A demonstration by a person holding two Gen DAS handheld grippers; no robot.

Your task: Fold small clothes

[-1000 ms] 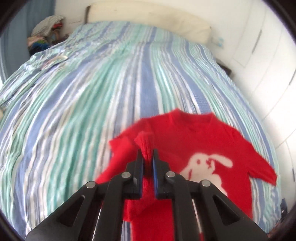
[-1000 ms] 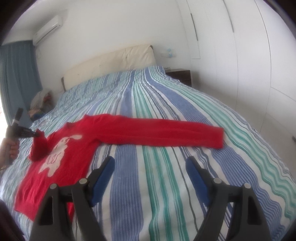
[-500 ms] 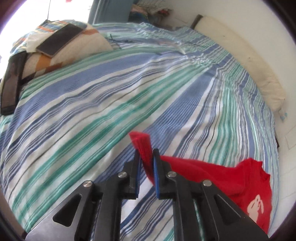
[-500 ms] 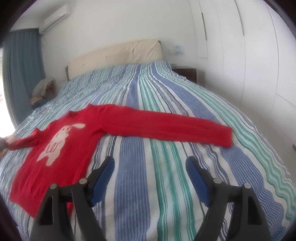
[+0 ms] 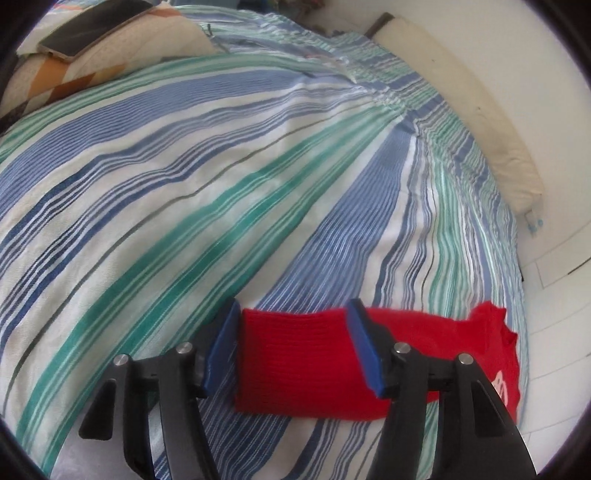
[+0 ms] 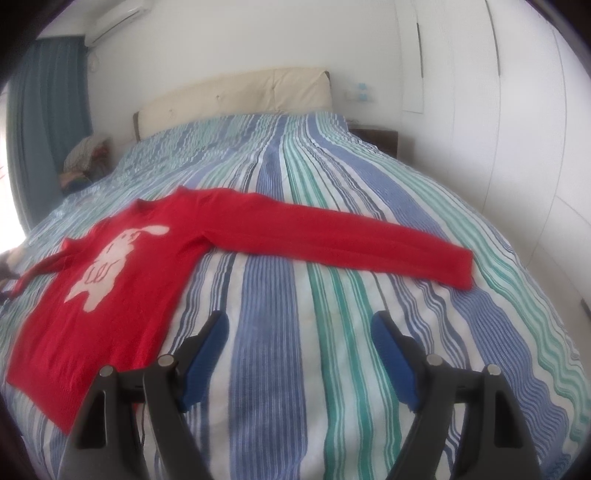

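A small red sweater (image 6: 110,280) with a white rabbit on the chest lies flat, face up, on the striped bed. Its right sleeve (image 6: 351,247) stretches out straight across the bed. Its left sleeve (image 5: 295,365) lies flat and stretched out in the left wrist view. My left gripper (image 5: 291,347) is open, its jaws standing on either side of that sleeve's cuff end without holding it. My right gripper (image 6: 299,358) is open and empty above the bedspread, in front of the sweater and short of the right sleeve.
The bed has a blue, green and white striped cover (image 6: 332,166) and a cream headboard (image 6: 236,92). A patterned pillow (image 5: 92,55) with a phone (image 5: 88,29) on it lies at the bed's edge. White wardrobes (image 6: 517,110) stand on the right, and a clothes pile (image 6: 85,158) lies at the left.
My left gripper pulled the left sleeve outward from over the sweater's body, laid it flat and opened, letting the cuff go. My right gripper stayed open and shifted only slightly.
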